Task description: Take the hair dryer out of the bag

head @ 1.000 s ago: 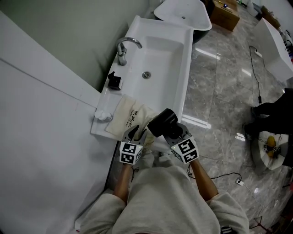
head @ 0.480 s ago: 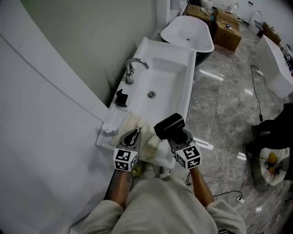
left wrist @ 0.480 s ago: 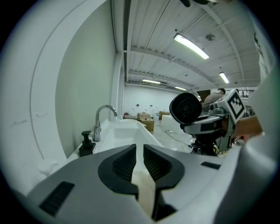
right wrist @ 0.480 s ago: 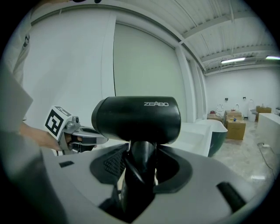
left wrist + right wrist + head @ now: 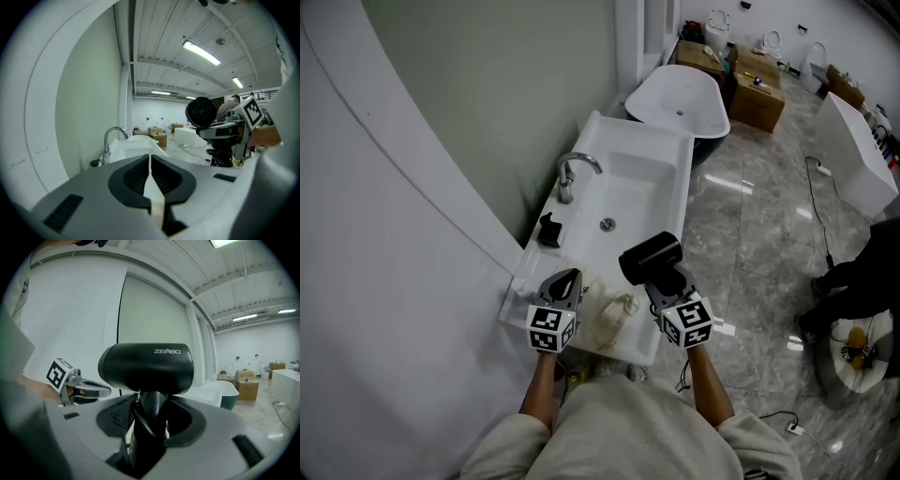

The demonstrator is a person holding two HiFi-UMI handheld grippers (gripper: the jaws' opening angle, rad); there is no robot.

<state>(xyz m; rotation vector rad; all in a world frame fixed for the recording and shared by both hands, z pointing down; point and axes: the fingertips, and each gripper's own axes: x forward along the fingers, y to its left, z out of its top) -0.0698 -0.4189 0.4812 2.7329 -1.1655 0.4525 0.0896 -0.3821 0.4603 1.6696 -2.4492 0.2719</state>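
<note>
While R gripper [image 5: 662, 282] clamps hair dryer [image 5: 649, 259] handle, L gripper [image 5: 566, 278] jaws together, empty; bag [image 5: 615, 318] on sink [image 5: 679, 192].

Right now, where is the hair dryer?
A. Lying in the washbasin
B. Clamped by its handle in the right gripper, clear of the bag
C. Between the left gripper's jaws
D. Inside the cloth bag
B: the right gripper is shut on the handle of the hair dryer, which is held in the air, while the cloth bag lies crumpled on the near end of the washbasin.
</note>
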